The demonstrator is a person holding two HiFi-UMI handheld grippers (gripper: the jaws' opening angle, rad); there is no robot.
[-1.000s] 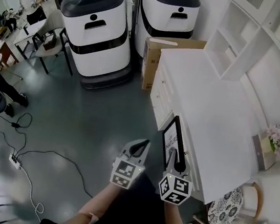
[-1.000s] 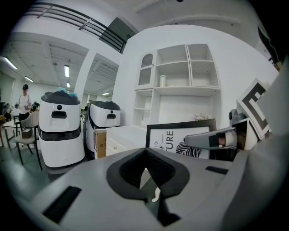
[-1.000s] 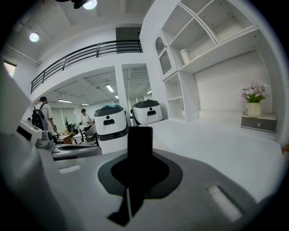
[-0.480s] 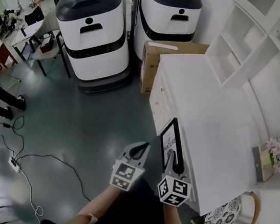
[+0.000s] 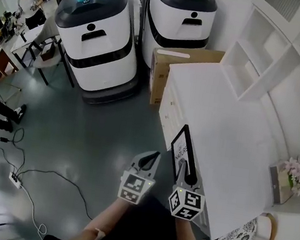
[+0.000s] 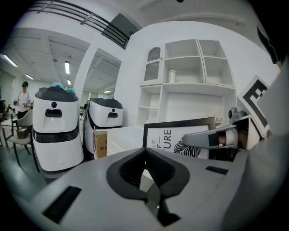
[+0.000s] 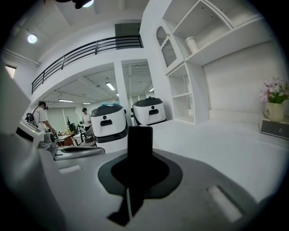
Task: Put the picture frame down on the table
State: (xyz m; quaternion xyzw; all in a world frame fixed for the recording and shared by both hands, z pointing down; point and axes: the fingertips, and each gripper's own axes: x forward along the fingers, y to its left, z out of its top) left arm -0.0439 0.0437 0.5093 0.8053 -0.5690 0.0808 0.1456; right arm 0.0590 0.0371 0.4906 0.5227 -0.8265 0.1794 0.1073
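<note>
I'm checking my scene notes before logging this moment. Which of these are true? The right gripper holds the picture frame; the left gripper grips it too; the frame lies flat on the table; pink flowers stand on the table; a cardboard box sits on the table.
1. The right gripper holds the picture frame. True.
2. The left gripper grips it too. False: its jaws are together on nothing, beside the frame.
3. The frame lies flat on the table. False: it stands upright at the table's edge.
4. Pink flowers stand on the table. True.
5. A cardboard box sits on the table. False: it is on the floor beside it.
</note>
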